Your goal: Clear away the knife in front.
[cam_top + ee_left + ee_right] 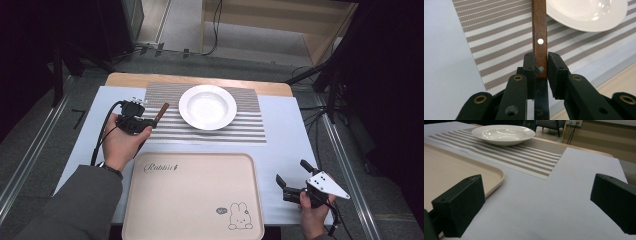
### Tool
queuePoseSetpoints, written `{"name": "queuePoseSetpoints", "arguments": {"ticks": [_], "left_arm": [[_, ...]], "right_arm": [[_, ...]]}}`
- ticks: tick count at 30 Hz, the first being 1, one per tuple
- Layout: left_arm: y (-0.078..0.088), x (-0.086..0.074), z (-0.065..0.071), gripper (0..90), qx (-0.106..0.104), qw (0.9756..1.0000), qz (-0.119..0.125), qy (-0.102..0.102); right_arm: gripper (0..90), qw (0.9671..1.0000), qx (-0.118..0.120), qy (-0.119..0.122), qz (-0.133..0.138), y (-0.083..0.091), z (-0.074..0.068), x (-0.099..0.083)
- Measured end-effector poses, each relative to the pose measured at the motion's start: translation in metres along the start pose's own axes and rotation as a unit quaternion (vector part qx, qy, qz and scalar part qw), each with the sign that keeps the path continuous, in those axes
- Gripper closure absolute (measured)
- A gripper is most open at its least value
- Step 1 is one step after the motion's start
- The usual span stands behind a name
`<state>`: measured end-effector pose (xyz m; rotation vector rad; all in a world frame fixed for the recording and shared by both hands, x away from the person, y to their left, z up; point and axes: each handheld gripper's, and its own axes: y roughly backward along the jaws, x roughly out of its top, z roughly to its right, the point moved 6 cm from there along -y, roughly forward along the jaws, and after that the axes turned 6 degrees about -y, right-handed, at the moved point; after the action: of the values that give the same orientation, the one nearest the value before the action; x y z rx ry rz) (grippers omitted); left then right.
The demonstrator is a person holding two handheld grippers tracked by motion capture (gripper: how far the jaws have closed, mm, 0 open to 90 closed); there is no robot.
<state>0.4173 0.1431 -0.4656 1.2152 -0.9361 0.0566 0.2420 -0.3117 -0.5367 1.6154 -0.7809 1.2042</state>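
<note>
A knife with a brown wooden handle [539, 30] and a dark blade is clamped in my left gripper [541, 67]. The handle points forward over the striped placemat [499, 42] toward the white plate [586, 12], and the blade runs back between the jaws. From the high view, the left gripper [152, 121] hovers at the placemat's left edge, the handle [162, 110] angled toward the plate [207, 106]. My right gripper [291, 171] is open and holds nothing, low over the white sheet to the right of the beige tray [192, 200].
The beige tray [449, 170] with a rabbit drawing lies at the table's front centre. The plate [502, 133] rests on the placemat [529, 155] behind it. A white sheet [564, 195] covers the table, with metal rails and cables along both sides.
</note>
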Motion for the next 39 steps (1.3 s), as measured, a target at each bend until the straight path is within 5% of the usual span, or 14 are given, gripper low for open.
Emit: {"name": "queuePoseSetpoints", "arguments": {"ticks": [20, 39], "left_arm": [[0.034, -0.041, 0.03, 76.6, -0.018, 0.9995, 0.02, -0.017], [0.045, -0.077, 0.058, 76.5, -0.04, 0.9988, 0.022, -0.017]], "right_arm": [[0.0, 1.0, -0.002, 0.002, -0.001, 0.0, -0.001, 0.0], [0.0, 1.0, -0.002, 0.005, -0.002, 0.0, -0.001, 0.0]]}}
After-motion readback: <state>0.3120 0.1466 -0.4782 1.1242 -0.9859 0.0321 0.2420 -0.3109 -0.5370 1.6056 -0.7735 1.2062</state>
